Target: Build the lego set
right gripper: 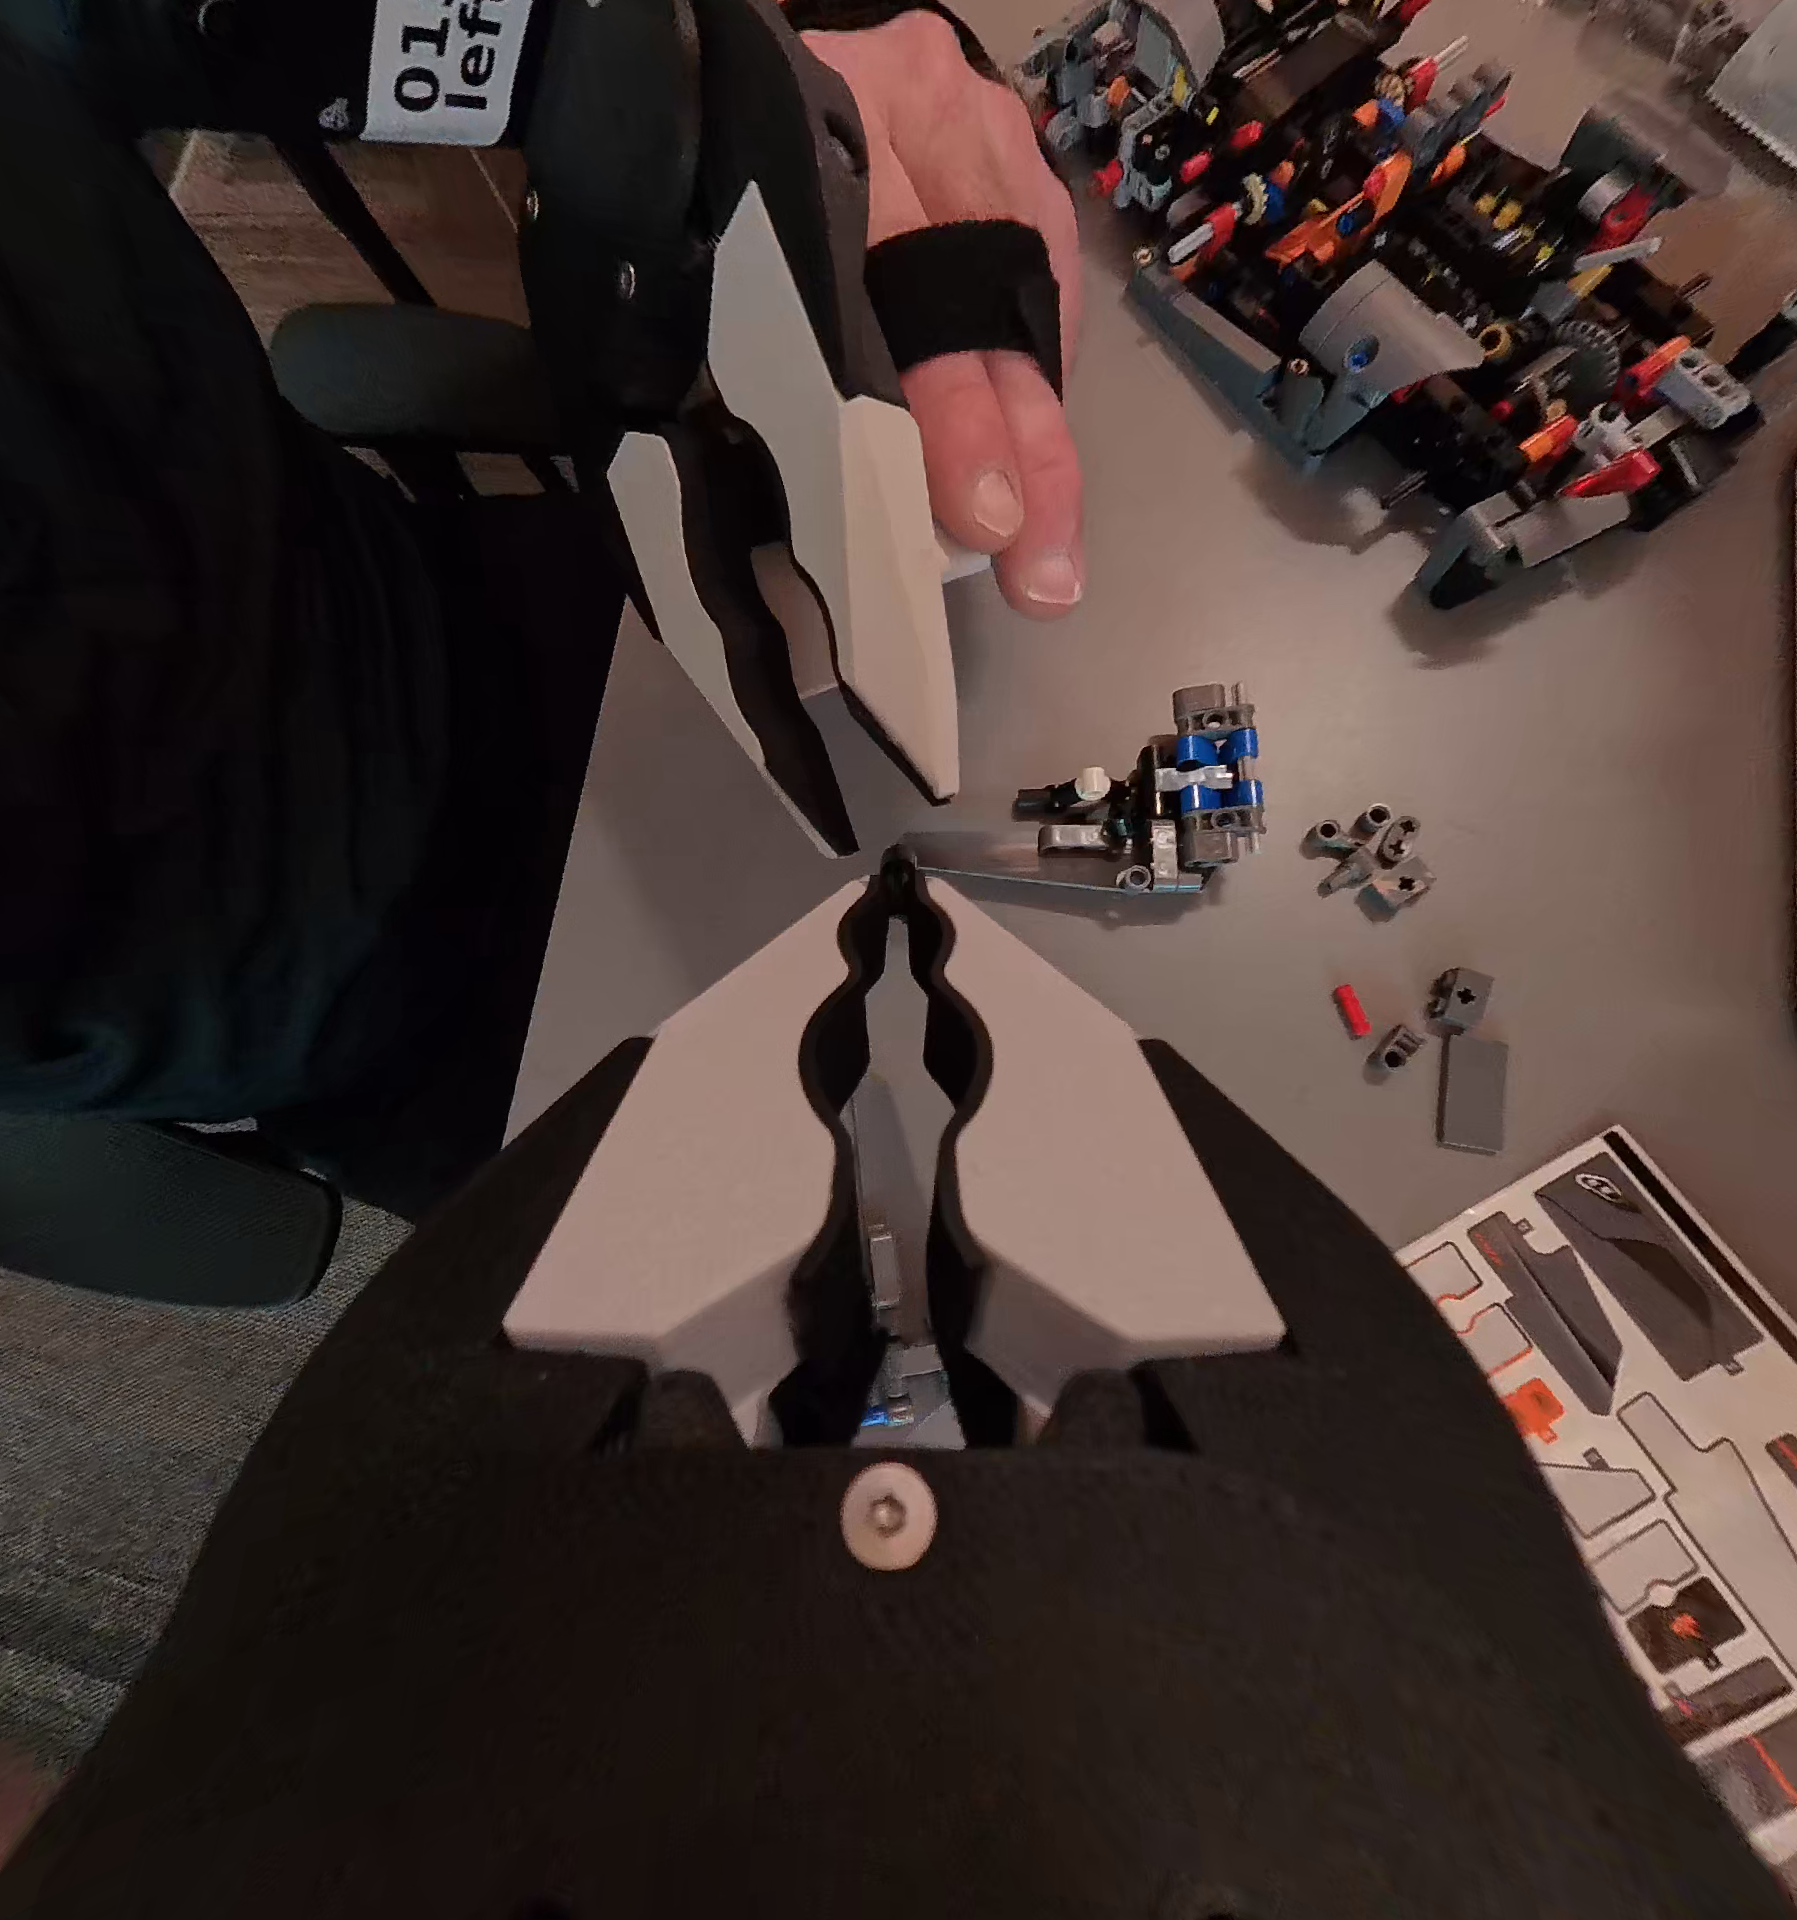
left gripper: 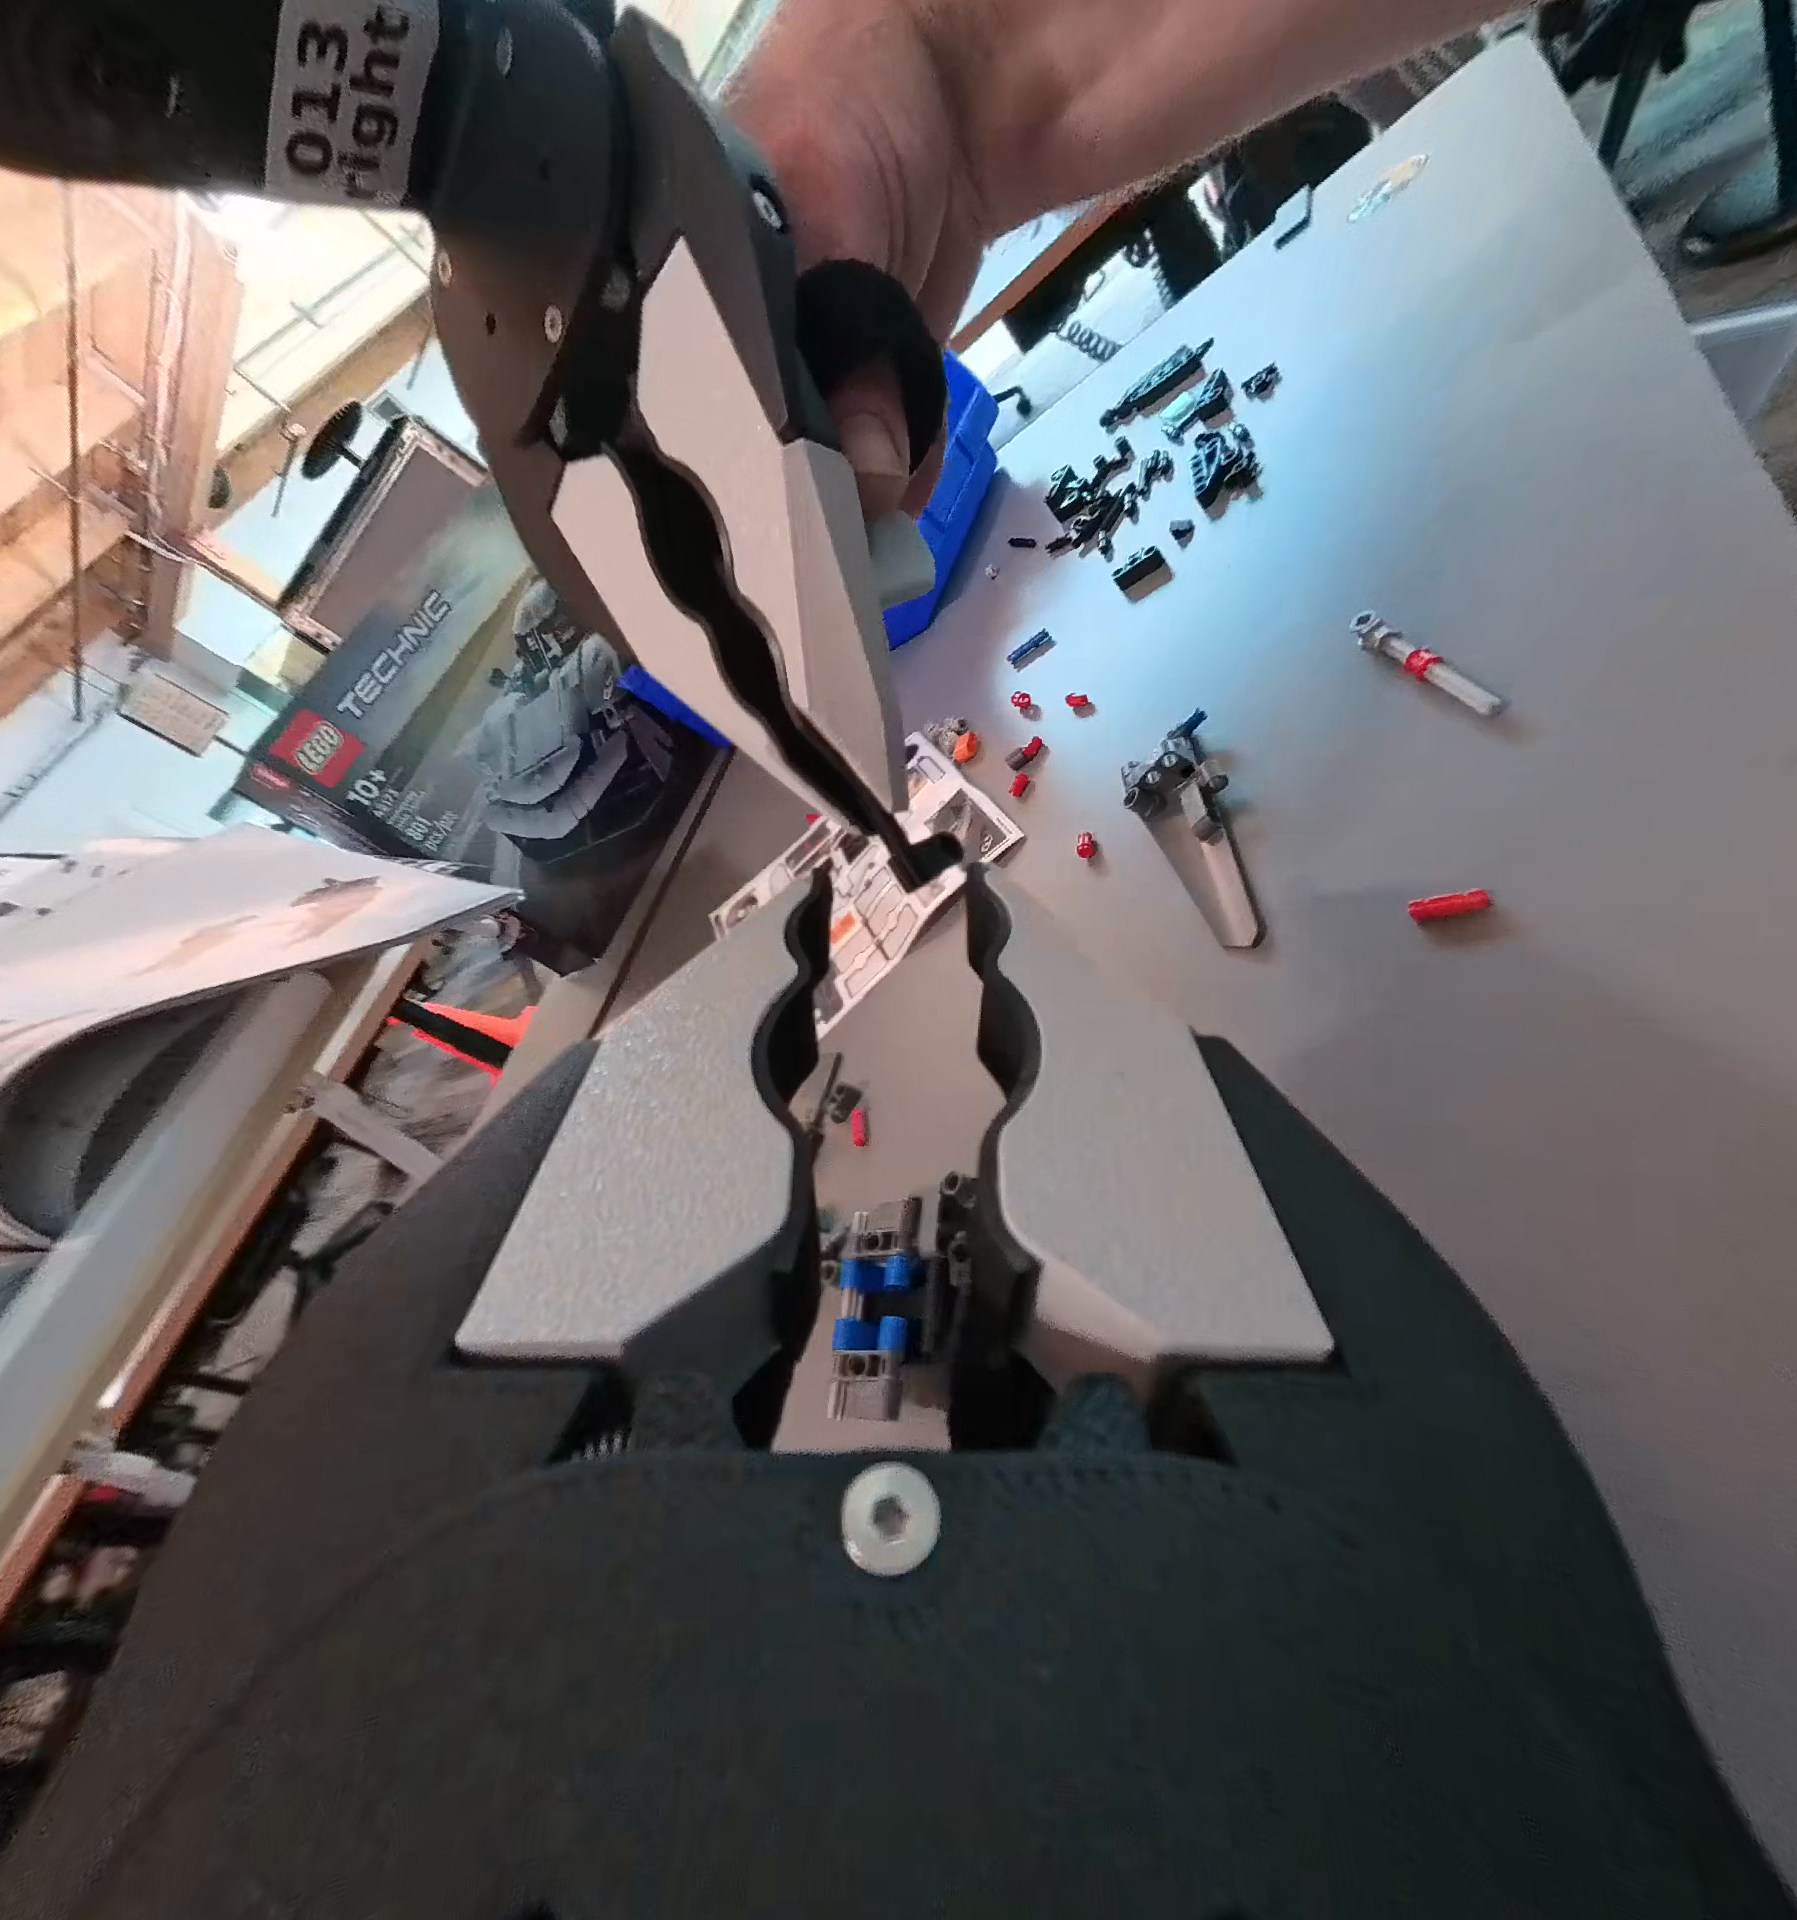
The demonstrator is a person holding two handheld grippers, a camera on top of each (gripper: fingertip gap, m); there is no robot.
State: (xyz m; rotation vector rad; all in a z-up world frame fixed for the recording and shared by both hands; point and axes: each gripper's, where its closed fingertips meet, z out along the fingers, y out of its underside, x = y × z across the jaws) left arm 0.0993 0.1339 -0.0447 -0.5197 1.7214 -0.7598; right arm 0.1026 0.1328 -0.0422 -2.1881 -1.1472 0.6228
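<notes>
My right gripper (right gripper: 899, 868) is pinched on a small black pin (right gripper: 896, 860), which pokes out just past its tips, and my left gripper (left gripper: 894, 883) stands slightly spread right in front of it, tip to tip and holding nothing that I can see. In the left wrist view the right gripper's tips come down from above and reach into the gap between my left fingertips (left gripper: 819, 894), so the pin lies nearly between them; whether they touch it I cannot tell. The grey and blue sub-assembly (right gripper: 1180, 805) rests on the table (right gripper: 1133, 644), beyond the tips and to the right in my right wrist view, its long flat panel (right gripper: 1029, 868) pointing back toward the pin. I judge the right gripper the nearer one for carrying the pin there. The big part-built model (right gripper: 1413, 260) sits well apart, farther back.
</notes>
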